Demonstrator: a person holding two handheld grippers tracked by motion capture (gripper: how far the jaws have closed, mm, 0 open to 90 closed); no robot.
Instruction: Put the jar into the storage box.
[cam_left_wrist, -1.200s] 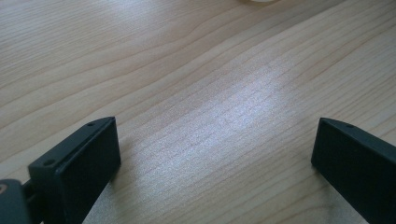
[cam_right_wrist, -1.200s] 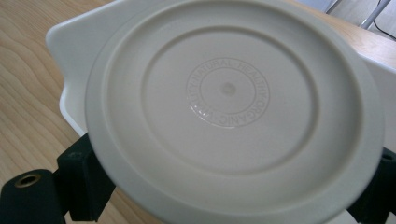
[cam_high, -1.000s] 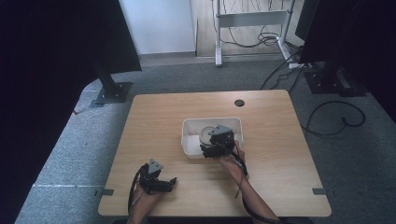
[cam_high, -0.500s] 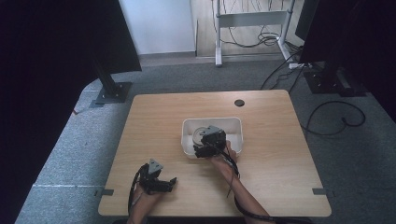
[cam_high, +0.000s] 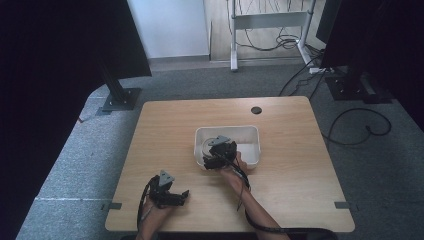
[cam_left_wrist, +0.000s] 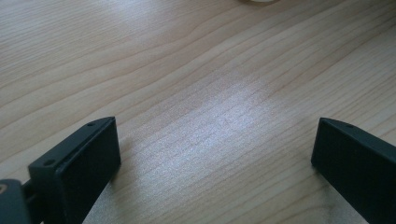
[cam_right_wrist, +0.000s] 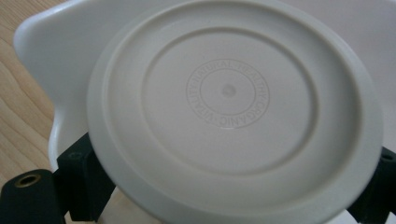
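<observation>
In the right gripper view a round white plate hides most of the white tub behind it, its lower rim cut off at the bottom edge. It stands tilted with its ringed face to the camera, pinched between the right tongs; from above, these tongs sit over the tub, centre frame. The left tongs are spread wide over bare bench, lower left in the high view.

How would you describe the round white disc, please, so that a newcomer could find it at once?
On the light wooden table sits a white rectangular plastic tub. At its left end the right gripper clamps a round white plastic disc. Concentric rings and a circle of raised lettering mark its centre.
</observation>
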